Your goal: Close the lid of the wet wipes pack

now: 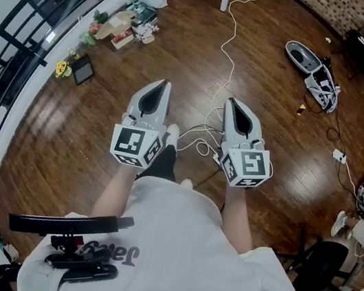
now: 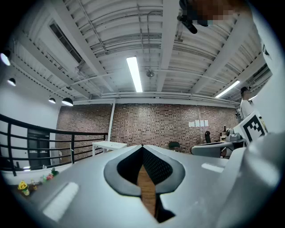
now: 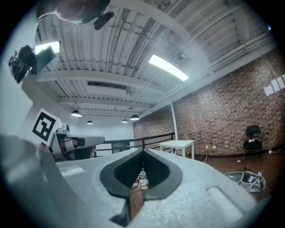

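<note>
White shirt nearest; beyond, left gripper and right gripper side by side above wooden floor, jaws closed tip to tip, nothing held.

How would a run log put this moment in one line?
left gripper: shut, empty | right gripper: shut, empty | both held above wooden floor | wet wipes pack: not in view

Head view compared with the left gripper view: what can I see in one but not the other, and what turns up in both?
Only the head view shows the long white cable snaking over the floor and the black-and-white marker cube on the left tool. Only the left gripper view shows the white ribbed ceiling and its long glowing lamp. Both show the grey left tool, jaws together with nothing between them, and the black metal railing.
</note>
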`<action>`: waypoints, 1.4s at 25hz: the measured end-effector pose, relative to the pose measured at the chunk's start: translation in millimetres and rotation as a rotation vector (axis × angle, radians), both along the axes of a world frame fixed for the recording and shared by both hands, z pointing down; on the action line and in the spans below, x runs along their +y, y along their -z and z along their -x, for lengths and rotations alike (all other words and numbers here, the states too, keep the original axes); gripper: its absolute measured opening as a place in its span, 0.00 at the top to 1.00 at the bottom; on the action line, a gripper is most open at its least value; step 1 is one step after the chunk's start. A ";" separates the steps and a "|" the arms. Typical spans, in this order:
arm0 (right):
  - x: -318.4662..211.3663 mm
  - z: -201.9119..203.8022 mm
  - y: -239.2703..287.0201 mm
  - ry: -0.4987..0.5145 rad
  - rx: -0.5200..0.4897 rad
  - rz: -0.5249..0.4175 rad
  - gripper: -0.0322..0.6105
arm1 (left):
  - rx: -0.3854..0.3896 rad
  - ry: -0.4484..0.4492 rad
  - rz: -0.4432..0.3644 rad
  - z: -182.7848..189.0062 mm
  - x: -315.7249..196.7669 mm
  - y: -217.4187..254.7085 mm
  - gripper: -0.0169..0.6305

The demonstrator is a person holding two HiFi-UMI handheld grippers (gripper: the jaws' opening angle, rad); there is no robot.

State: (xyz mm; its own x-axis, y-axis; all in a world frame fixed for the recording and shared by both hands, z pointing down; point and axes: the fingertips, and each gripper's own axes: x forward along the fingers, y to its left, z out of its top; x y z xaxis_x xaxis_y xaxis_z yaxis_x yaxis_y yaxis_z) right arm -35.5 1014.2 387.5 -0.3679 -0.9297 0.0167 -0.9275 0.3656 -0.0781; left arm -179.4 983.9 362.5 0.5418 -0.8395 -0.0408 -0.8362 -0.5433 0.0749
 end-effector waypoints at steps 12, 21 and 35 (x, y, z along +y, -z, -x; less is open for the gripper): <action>-216.3 37.3 12.4 0.029 0.046 0.026 0.97 | 0.070 -0.021 0.017 25.4 -218.1 13.4 0.95; -362.7 85.9 16.8 0.081 0.067 0.028 0.97 | 0.066 -0.034 -0.023 48.0 -361.2 26.5 0.95; -644.0 14.4 28.9 0.111 -0.036 -0.024 0.97 | 0.046 -0.029 -0.006 -26.5 -627.5 8.3 0.95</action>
State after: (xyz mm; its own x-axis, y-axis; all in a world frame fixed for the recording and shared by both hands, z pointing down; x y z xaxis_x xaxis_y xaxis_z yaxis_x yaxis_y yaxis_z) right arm -49.8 370.2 358.6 -0.4683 -0.8833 -0.0205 -0.8781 0.4678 -0.1006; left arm -152.9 356.4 354.1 0.5631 -0.8233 -0.0710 -0.8160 -0.5676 0.1094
